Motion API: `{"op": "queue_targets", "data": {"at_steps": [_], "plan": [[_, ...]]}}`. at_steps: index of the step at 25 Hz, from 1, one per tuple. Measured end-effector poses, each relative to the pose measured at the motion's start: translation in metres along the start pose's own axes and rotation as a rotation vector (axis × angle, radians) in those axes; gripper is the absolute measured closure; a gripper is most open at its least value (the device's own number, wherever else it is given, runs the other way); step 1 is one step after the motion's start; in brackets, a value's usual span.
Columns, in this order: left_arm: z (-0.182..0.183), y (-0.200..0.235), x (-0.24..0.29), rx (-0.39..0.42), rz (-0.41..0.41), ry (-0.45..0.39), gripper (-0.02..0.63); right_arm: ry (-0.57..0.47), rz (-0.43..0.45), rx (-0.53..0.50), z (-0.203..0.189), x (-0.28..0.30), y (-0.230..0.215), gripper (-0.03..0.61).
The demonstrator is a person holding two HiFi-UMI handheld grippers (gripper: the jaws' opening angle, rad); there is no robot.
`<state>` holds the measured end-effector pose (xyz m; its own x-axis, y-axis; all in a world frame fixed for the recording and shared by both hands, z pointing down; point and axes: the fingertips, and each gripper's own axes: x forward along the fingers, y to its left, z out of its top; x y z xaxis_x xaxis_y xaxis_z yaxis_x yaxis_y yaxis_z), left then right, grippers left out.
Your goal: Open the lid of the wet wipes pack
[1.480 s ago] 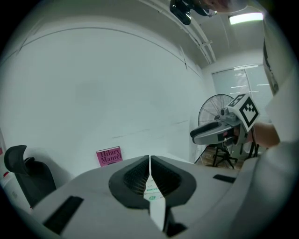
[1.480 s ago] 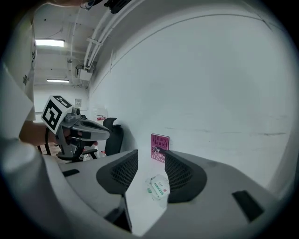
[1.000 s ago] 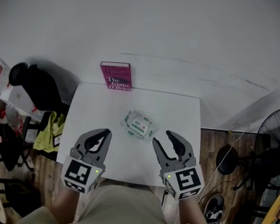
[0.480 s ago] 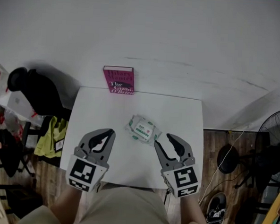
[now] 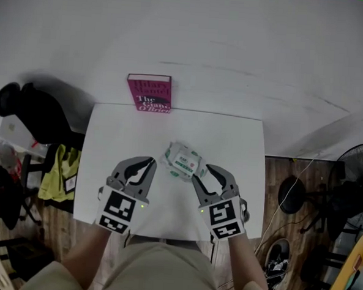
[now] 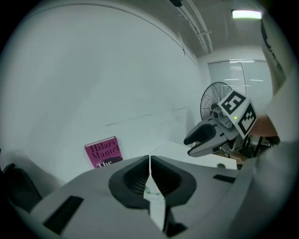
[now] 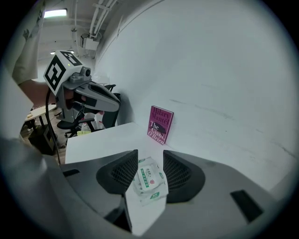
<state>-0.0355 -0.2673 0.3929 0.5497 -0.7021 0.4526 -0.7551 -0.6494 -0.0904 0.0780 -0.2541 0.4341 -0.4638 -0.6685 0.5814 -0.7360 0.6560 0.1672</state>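
Observation:
The wet wipes pack (image 5: pixel 183 161), white with a green label, lies flat in the middle of the white table (image 5: pixel 127 138), lid down. My right gripper (image 5: pixel 202 172) stands open just behind the pack's right end. In the right gripper view the pack (image 7: pixel 149 181) shows through the gap of that gripper (image 7: pixel 150 156). My left gripper (image 5: pixel 150 162) is shut with nothing in it, a short way left of the pack. In the left gripper view its pads (image 6: pixel 149 163) meet in a thin line, and only a sliver of the pack (image 6: pixel 152 190) shows below them.
A pink book (image 5: pixel 149 93) leans upright against the white wall at the table's far edge. A black chair (image 5: pixel 36 111) with clutter stands left of the table. A fan (image 5: pixel 358 164) stands on the wood floor at the right.
Both grippers have moved forward and inward towards the pack. The right gripper's tips now sit right by it. The pack and book have not moved on the table.

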Motion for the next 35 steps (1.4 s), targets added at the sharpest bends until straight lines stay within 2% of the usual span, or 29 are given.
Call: {"op": "queue_targets", "data": {"at_steps": [5,15,19,24,29,35], "plan": [[-0.044,-0.009,0.038,-0.009,-0.094,0.114,0.584,0.077,0.015,-0.047,-0.022,0.039,0.007,0.396],[-0.105,-0.013,0.093,-0.091,-0.161,0.218,0.584,0.225,0.046,-0.099,-0.081,0.110,0.014,0.396],[-0.133,-0.025,0.111,-0.076,-0.199,0.272,0.584,0.277,0.071,-0.134,-0.102,0.128,0.024,0.396],[-0.163,-0.027,0.135,-0.102,-0.201,0.315,0.584,0.321,0.077,-0.164,-0.122,0.144,0.029,0.394],[-0.186,-0.035,0.152,-0.181,-0.234,0.356,0.584,0.345,0.087,-0.164,-0.133,0.156,0.033,0.394],[-0.204,-0.037,0.164,-0.201,-0.232,0.381,0.584,0.368,0.076,-0.191,-0.140,0.164,0.034,0.394]]}}
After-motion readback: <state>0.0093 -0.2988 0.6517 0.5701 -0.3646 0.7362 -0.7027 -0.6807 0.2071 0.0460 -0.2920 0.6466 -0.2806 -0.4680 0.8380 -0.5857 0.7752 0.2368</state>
